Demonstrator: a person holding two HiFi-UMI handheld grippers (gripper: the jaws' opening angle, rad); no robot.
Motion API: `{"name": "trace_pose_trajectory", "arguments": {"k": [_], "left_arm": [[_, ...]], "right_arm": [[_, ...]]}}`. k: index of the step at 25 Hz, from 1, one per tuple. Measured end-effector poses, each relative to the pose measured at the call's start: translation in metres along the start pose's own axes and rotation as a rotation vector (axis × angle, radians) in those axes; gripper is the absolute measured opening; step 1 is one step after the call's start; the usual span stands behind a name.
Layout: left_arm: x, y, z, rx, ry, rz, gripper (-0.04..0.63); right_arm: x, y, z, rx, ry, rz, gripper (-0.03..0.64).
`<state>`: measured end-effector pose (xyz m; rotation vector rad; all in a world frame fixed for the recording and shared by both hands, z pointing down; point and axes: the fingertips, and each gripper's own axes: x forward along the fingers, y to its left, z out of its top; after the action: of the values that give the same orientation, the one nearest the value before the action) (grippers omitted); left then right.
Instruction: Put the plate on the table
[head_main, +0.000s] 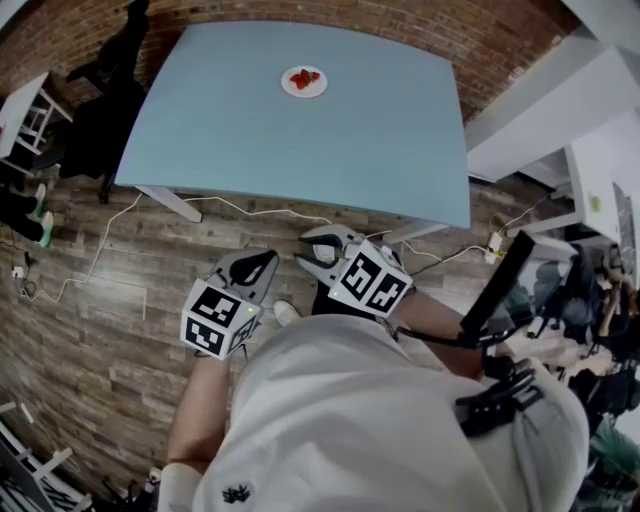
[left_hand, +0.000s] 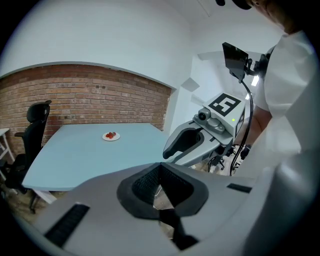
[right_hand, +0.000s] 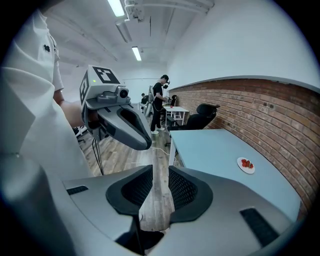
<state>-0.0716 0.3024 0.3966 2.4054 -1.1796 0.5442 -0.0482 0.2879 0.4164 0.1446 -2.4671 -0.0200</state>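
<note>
This looks like an office or lab workspace, not a home. A bare brick wall (left_hand: 75, 95) runs along one side, with a plain white wall (left_hand: 100, 35) above it. A large pale blue table (head_main: 300, 150) stands in front of the brick, and a black swivel office chair (head_main: 105, 110) stands at the table's corner. The floor (head_main: 110, 330) is wood-look plank, with white cables (head_main: 262, 211) trailing across it. Long strip lights (right_hand: 116, 7) are mounted on the ceiling (right_hand: 90, 30). Further down the room a person (right_hand: 159, 102) stands beside white desks (right_hand: 179, 109).
</note>
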Motion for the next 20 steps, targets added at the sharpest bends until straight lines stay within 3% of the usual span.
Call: {"name": "trace_pose_trajectory", "arguments": {"k": [20], "left_arm": [[0.006, 0.005, -0.0055, -0.003, 0.013, -0.023, 0.002]], "right_arm": [[0.0012, -0.0026, -0.0017, 0.001, 0.017, -0.024, 0.106]]}}
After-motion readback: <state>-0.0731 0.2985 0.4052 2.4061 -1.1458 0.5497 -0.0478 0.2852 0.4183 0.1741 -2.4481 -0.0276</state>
